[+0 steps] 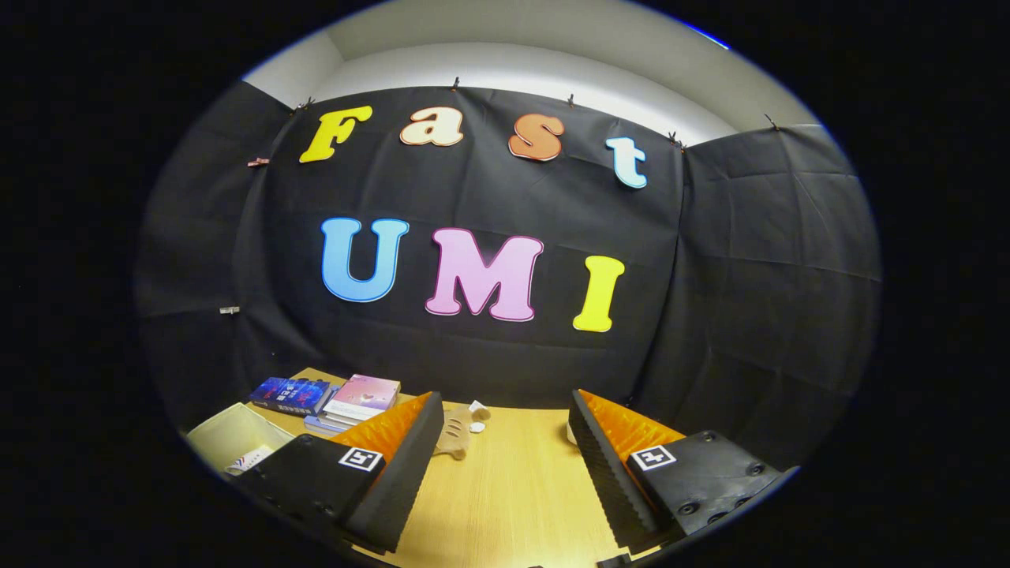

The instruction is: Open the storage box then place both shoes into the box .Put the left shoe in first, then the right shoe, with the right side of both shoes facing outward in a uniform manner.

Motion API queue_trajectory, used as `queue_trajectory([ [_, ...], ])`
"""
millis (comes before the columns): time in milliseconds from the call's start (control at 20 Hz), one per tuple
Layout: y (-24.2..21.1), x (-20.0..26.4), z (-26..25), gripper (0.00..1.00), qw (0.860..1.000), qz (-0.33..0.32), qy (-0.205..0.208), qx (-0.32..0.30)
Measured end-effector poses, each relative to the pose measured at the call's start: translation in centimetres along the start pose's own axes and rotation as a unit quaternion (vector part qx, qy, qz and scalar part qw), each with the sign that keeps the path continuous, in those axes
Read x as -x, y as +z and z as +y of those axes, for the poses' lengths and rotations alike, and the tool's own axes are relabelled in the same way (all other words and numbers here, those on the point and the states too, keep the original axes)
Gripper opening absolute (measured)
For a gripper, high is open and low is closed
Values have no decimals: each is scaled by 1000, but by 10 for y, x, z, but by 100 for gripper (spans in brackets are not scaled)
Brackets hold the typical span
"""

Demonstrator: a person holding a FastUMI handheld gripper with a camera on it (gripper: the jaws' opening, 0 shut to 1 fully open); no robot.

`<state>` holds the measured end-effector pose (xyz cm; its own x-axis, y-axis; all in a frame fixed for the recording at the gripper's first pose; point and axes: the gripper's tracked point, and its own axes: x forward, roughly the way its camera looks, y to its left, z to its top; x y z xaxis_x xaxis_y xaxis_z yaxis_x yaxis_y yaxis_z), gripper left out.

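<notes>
My gripper (505, 410) is open, its two black fingers with orange backs spread wide above a light wooden table (513, 489). Nothing lies between the pads. The left finger (394, 465) and right finger (607, 465) point toward the far edge of the table. A pale box (237, 442) sits to the left of the left finger, its rim and part of its inside visible; I cannot tell whether it is the storage box. A small tan object (456, 432) lies just beyond the left fingertip, too small to identify.
Several books (331, 398) are stacked at the far left of the table, beyond the left finger. Small white bits (477, 418) lie near the tan object. A white item (570, 432) peeks out behind the right fingertip. Black cloth walls close the booth behind.
</notes>
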<state>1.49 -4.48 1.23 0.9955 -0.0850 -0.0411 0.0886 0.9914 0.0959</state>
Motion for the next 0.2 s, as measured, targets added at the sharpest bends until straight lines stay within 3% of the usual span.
queue_trajectory([
  [200,11,5,-2,98,999,-18,36,4],
])
